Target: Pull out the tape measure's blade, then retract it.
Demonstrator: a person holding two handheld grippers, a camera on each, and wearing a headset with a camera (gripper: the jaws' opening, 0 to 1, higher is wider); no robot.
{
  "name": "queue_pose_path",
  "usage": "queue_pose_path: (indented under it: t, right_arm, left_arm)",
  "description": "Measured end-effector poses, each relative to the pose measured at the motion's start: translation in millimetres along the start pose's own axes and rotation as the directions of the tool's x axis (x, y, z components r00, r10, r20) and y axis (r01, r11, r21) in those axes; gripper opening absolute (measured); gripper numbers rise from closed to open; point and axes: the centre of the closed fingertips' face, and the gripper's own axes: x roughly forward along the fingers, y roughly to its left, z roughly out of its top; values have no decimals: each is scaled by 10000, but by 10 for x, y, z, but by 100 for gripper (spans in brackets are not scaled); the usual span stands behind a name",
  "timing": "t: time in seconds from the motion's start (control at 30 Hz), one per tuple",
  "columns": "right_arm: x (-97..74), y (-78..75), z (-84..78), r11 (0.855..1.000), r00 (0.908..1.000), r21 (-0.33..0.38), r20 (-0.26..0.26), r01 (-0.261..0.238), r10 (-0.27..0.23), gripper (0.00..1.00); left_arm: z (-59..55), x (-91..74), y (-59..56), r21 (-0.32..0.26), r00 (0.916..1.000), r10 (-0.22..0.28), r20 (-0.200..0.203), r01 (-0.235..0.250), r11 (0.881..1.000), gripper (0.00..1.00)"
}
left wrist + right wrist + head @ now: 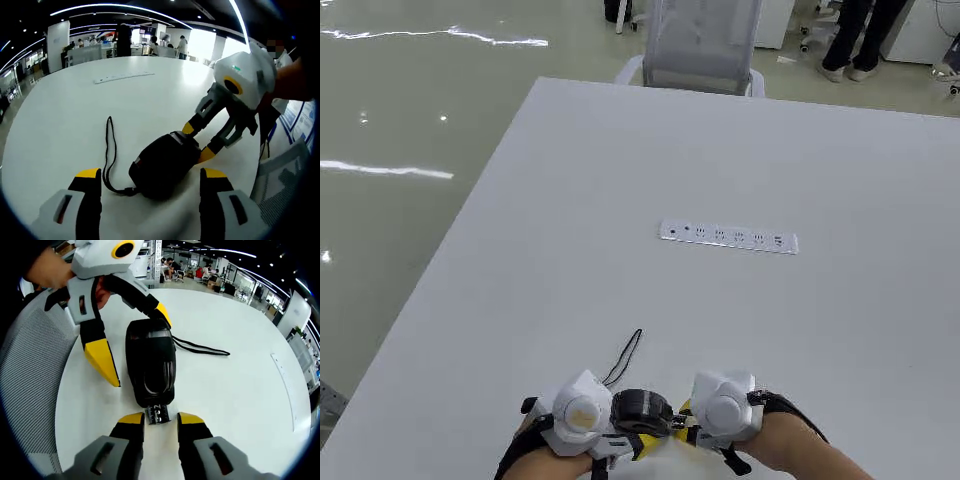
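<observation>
Near edge of the white table (620, 200), both grippers low and close to my body. From the head view, the table runs away from me to a grey chair (700, 45) at its far edge. Glossy floor (410, 110) lies off to the left, and a person's legs (855, 35) stand beyond. A strip (728, 237) of sockets lies flat mid-table, well apart from the work.

The head view gives the layout: left gripper (638, 444) and right gripper (684, 424) face each other, with the black tape (642, 408) between them. The jaws are too small there to judge.

The left gripper view gives the tape's rear end, where the cord (109, 155) is tied on. The cord loops away across the bare table on that view's left. My own two yellow-tipped jaws are spread wide, one each side of the case. The right gripper's jaws meet the case's far end.

The right gripper view gives the front face: the case lies on its side, long axis toward me. The blade tip (157, 414) pokes just out of the case mouth, with printed marks on it. My right jaws are drawn narrow, with the tip between them. One jaw looks to touch it, but I cannot tell whether they pinch it.

The same view shows the left jaws from outside. One tip stands just beside the case with bare table showing between. The other is against the case's far upper corner. Spread, straddling, not clamped.
</observation>
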Motion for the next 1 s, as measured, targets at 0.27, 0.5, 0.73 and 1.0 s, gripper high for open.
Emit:
queue_pose_path:
  t: [0.27,0.5,0.73,1.0]
  right_arm:
    - [15,59,4,9996,9997,-157,58,-243,244,19]
    - [-1,43,-21,9998,9999,66,16,-168,168,15]
    - [6,43,-36,9995,9998,256,-71,-176,177,15]
    - [-5,46,-54,9994,9997,257,-100,-242,244,15]
  left_arm:
    - [74,36,-65,-2526,9942,862,649,-672,9652,87]
    - [169,108,-70,-2542,9780,1887,884,-1610,9536,82]
    - [197,166,-127,-2151,9755,2090,690,-1900,9579,63]
    - [141,183,-121,-1113,9779,2066,312,-2021,9730,63]
